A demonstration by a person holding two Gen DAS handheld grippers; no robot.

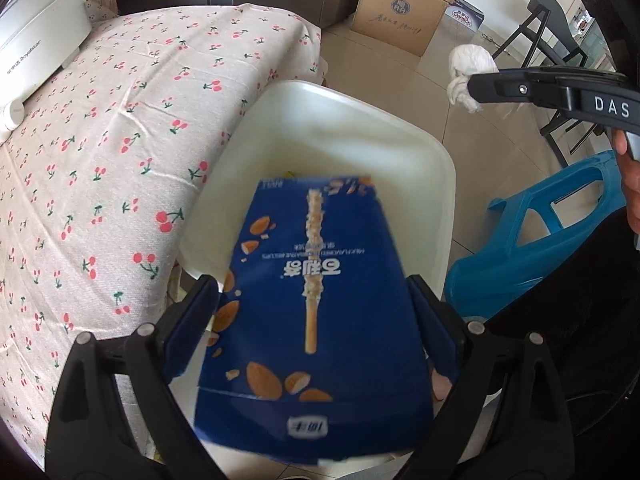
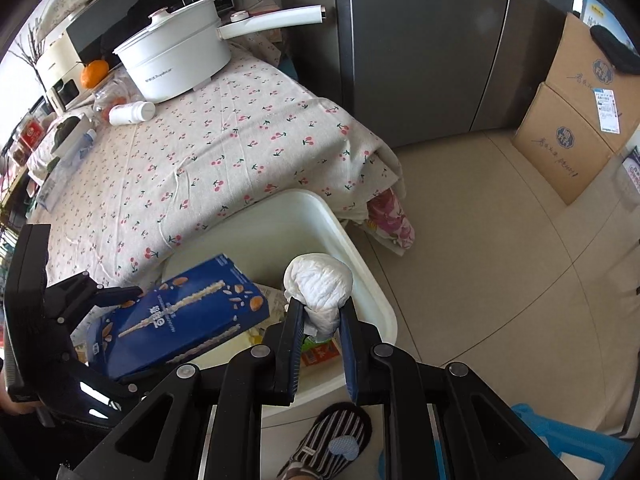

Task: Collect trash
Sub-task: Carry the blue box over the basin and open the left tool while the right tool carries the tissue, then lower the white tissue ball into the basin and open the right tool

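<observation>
My left gripper (image 1: 314, 292) is shut on a blue snack box (image 1: 316, 304) printed with almonds and a biscuit stick, holding it over the white plastic bin (image 1: 436, 152). The box also shows in the right wrist view (image 2: 180, 316), with the left gripper (image 2: 116, 300) at its side. My right gripper (image 2: 320, 312) is shut on a crumpled white tissue wad (image 2: 320, 284), held above the bin's rim (image 2: 360, 264). The wad also shows in the left wrist view (image 1: 468, 72), in the right gripper's fingertips (image 1: 492, 86). Wrappers lie in the bin (image 2: 320, 352).
The bin stands on the floor beside a table with a cherry-print cloth (image 2: 208, 160). On it are a white electric pot (image 2: 176, 60), a white bottle (image 2: 132, 112) and an orange (image 2: 94, 72). Cardboard boxes (image 2: 572, 128), a blue stool (image 1: 536, 236) and a slippered foot (image 2: 332, 440) are nearby.
</observation>
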